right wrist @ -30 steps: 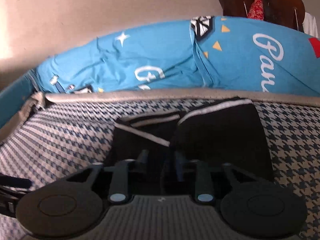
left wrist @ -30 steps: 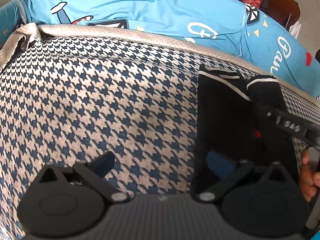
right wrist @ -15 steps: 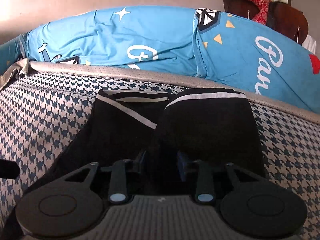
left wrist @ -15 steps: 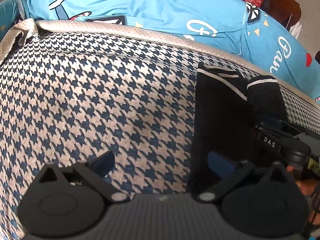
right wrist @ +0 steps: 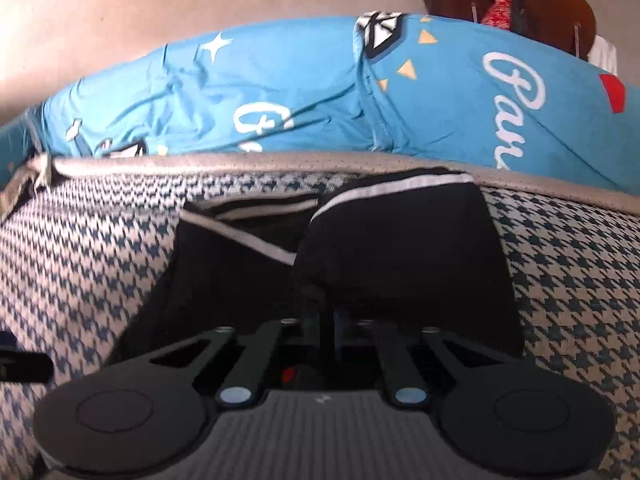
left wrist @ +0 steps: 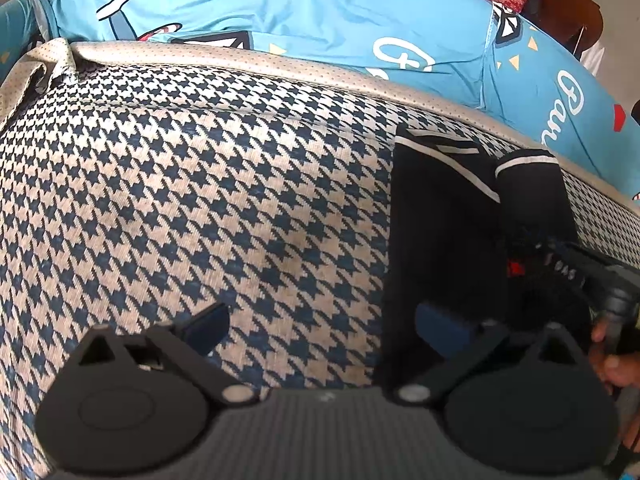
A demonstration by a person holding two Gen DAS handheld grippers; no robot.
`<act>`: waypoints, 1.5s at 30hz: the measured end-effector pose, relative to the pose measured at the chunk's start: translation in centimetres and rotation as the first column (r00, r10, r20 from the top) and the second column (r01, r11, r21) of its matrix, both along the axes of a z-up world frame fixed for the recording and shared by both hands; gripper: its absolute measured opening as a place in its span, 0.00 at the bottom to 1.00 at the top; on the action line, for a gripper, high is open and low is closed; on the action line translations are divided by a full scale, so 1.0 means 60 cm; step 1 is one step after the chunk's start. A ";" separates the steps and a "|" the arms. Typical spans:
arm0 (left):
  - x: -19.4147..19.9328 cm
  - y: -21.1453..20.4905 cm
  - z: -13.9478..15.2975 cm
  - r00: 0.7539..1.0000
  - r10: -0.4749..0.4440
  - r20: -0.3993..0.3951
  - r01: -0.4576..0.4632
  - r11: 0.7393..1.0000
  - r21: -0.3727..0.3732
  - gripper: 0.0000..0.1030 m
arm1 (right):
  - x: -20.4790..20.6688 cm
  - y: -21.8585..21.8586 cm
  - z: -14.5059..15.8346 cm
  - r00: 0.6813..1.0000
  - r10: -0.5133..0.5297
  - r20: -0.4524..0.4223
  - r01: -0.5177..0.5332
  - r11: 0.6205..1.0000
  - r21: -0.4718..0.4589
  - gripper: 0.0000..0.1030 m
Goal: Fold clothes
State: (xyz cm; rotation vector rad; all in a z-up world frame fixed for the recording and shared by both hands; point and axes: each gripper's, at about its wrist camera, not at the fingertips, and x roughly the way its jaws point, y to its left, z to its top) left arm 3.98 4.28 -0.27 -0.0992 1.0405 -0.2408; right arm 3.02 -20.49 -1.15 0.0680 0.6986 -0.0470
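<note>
Black garment (right wrist: 400, 264), white-striped, lies lengthwise away from the tools on the houndstooth cover (left wrist: 200, 200): its near edge is pinched by the closed right gripper (right wrist: 326, 320), while the left gripper (left wrist: 320, 324) is held apart at its left edge (one finger over it); beyond, script on blue bedding (right wrist: 440, 92) is only partly legible ("Pa…").

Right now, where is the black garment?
The black garment lies on the houndstooth cover, right of the left gripper, its near edge pinched in the right gripper.
</note>
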 end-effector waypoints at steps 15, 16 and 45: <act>-0.002 0.000 0.001 1.000 0.002 0.003 -0.002 1.000 0.006 1.00 | -0.008 0.040 0.076 0.979 0.030 0.201 -0.049 0.995 0.089 0.07; -0.002 0.001 0.001 1.000 0.004 0.002 -0.004 1.000 0.005 1.00 | -0.005 0.051 0.073 0.979 0.050 0.200 -0.068 0.994 0.088 0.07; -0.001 0.012 0.008 1.000 0.012 0.020 -0.014 0.998 0.056 1.00 | -0.016 0.056 0.061 0.978 0.161 0.132 -0.183 0.967 0.179 0.48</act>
